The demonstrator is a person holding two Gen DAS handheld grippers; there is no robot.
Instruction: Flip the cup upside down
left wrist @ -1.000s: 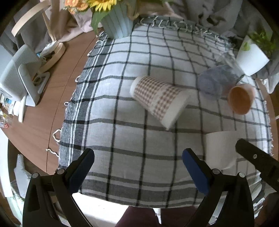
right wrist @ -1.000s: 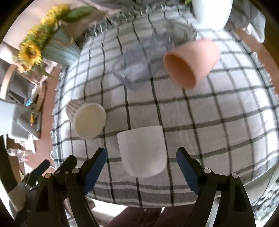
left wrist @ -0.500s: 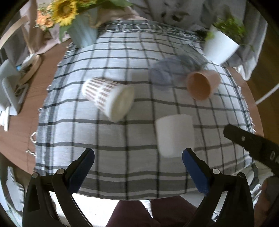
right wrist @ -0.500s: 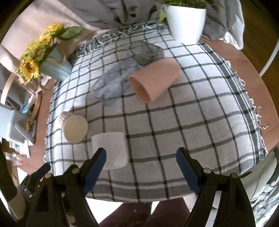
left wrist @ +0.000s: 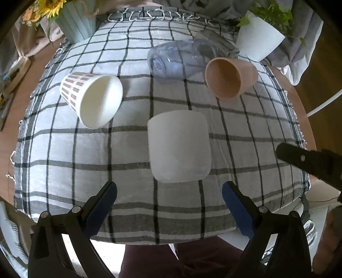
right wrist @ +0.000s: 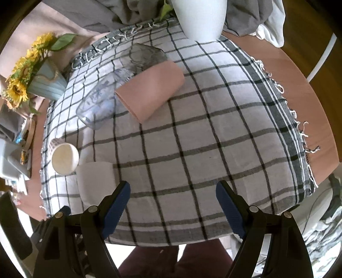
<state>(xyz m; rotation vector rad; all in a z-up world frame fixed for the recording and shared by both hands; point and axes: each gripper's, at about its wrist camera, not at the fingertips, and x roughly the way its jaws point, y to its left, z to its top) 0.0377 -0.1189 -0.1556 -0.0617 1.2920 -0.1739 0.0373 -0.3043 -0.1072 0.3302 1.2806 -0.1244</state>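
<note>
Left gripper (left wrist: 168, 193) fingers spread wide, nothing held; white cup (left wrist: 179, 148) lies on its side just ahead of them, closed base toward camera, not touched. Right gripper (right wrist: 171, 192) also wide open and empty, over bare checked cloth (right wrist: 203, 149); the white cup sits at its lower left, beside the left finger. Four cups total, all on their sides on the surface: white one nearest, patterned paper cup (left wrist: 92, 99) to the left with mouth facing camera, peach cup (left wrist: 230, 78) further right, clear glass (left wrist: 177, 62) behind, touching the peach cup. No readable writing or brand anywhere. Far edge: one sunflower vase (left wrist: 75, 20) left, one white plant pot (left wrist: 258, 40) right
</note>
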